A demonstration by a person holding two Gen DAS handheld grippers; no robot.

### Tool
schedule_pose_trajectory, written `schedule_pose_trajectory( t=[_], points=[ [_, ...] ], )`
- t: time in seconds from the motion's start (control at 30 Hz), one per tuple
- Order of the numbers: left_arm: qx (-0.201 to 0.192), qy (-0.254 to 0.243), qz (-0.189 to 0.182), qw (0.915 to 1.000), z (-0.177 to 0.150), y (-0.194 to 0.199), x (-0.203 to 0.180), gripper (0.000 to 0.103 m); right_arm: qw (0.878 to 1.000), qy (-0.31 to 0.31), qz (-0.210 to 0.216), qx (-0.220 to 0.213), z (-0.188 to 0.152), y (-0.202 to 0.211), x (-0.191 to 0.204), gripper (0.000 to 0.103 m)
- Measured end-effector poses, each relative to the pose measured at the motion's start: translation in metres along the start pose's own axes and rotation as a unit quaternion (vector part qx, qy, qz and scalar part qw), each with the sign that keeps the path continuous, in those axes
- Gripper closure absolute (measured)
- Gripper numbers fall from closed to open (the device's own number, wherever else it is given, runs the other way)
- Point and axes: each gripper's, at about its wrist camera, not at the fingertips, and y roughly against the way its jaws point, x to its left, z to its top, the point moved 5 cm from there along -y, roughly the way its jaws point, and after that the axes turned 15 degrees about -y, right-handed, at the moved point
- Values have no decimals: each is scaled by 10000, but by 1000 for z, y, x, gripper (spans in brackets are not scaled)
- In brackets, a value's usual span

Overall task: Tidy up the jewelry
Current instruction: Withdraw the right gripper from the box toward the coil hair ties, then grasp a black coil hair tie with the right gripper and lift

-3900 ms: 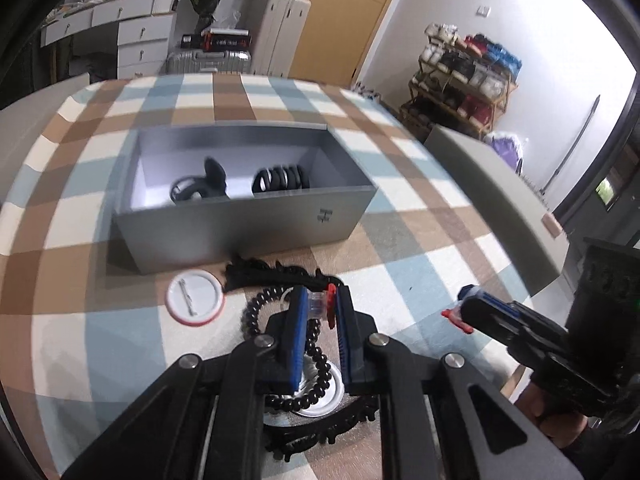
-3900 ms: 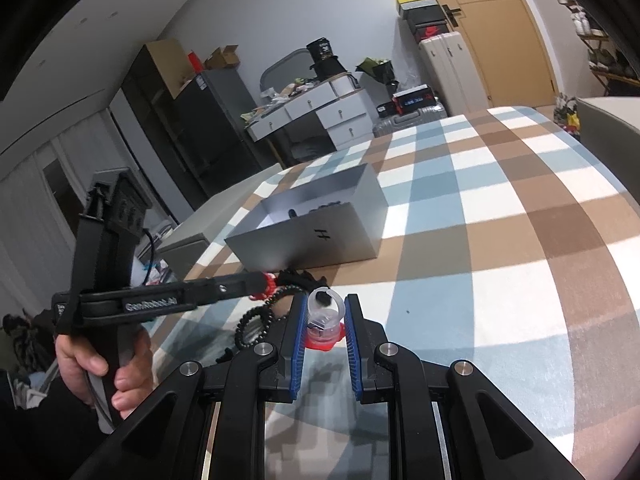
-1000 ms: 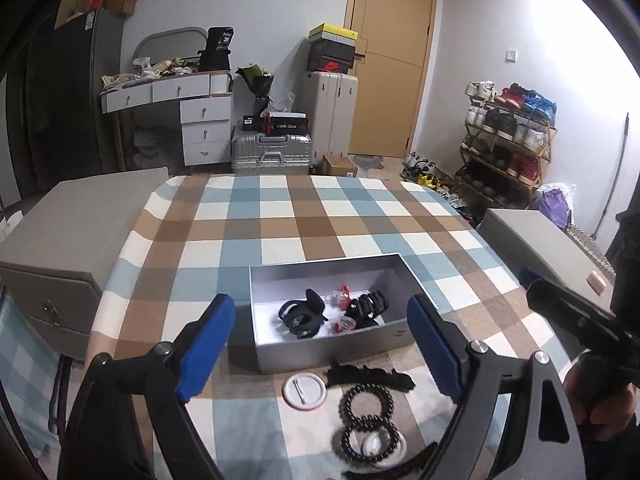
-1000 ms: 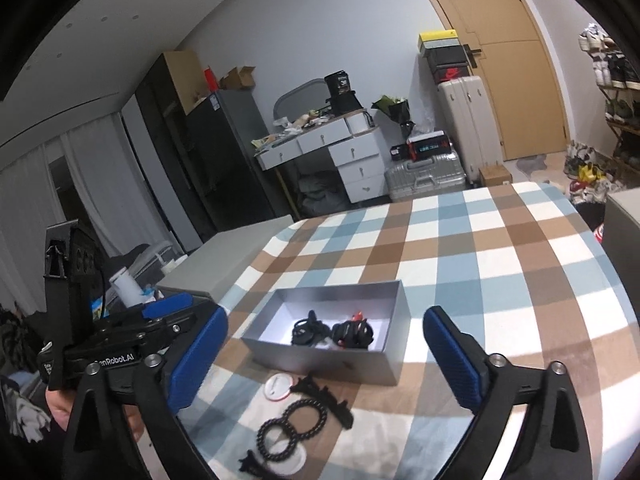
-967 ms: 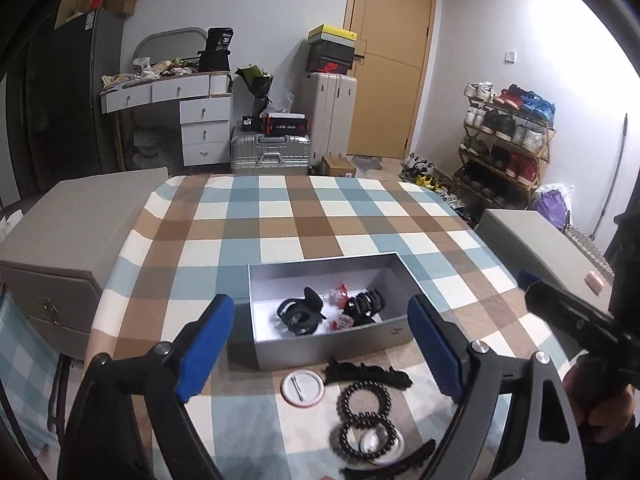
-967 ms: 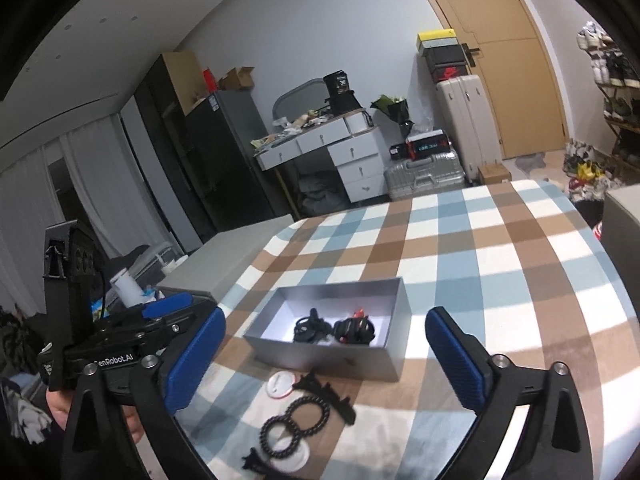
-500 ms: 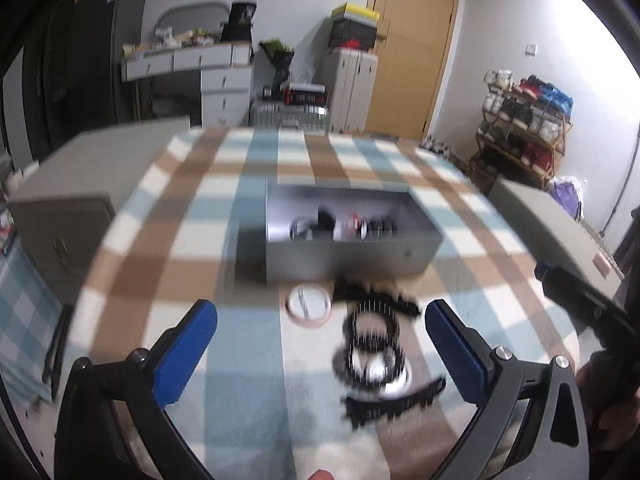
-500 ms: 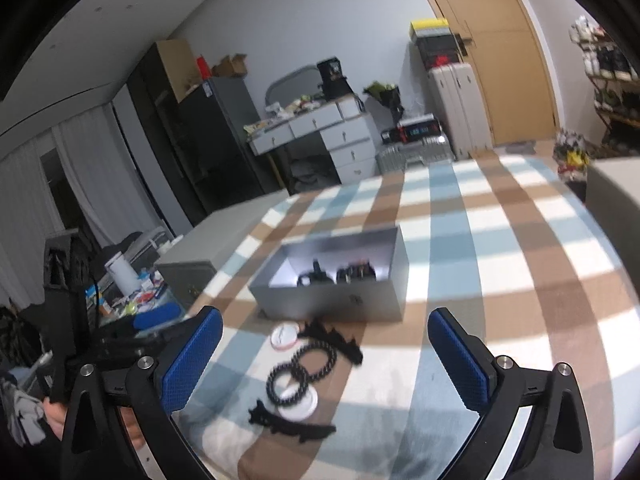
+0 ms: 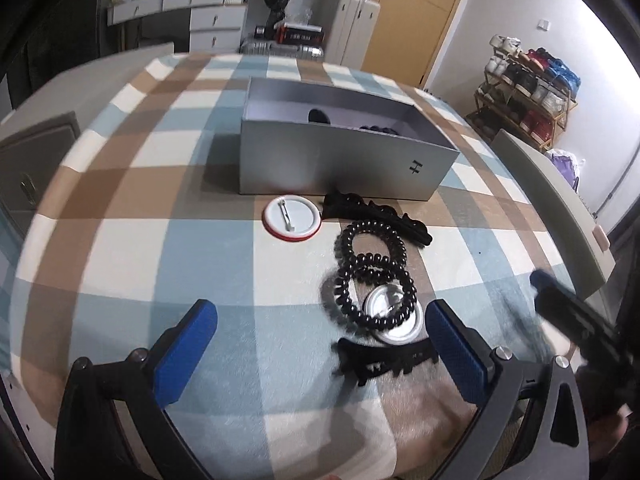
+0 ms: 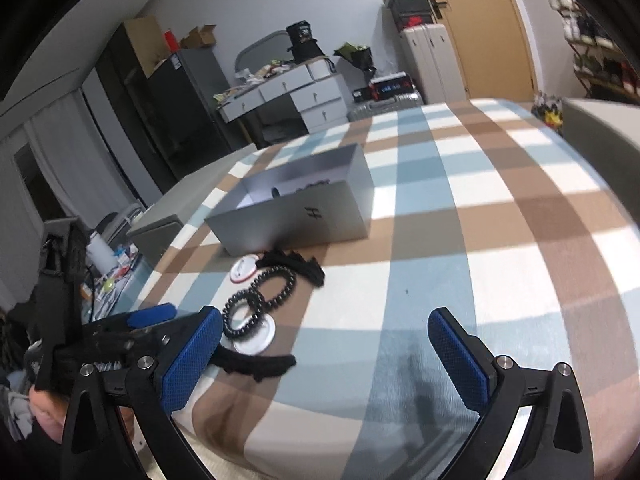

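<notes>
Both the left gripper (image 9: pixel 322 344) and right gripper (image 10: pixel 324 354) are spread wide and empty above the black coil ties (image 9: pixel 372 276) lying in front of the grey box (image 9: pixel 340 160), so a grab could snag both ties together

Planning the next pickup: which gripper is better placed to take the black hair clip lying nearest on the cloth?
Left, probably. The left gripper is open and the black hair clip lies almost between its fingers. The right gripper is open too, but the clip sits off to its left side.
</notes>
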Motion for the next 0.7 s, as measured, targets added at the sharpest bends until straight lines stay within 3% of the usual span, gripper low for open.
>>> schedule_pose_trajectory(
  t=[0.23, 0.43, 0.63, 0.7],
  points=[
    [399, -536, -235, 9975, 5, -21, -21, 2, 9999, -124, -75, 48, -2, -1, -12, 0],
    [395, -658, -391, 9963, 5, -18, -27, 4, 9998, -156, -80, 73, -3, -2, -15, 0],
    [391, -740, -306, 9960, 3, -13, -23, 18, 9997, -201, -66, 98, -3, -3, -16, 0],
    [394, -776, -247, 9959, 4, -13, -21, 29, 9997, -203, -65, 104, -3, -4, -16, 0]
  ],
)
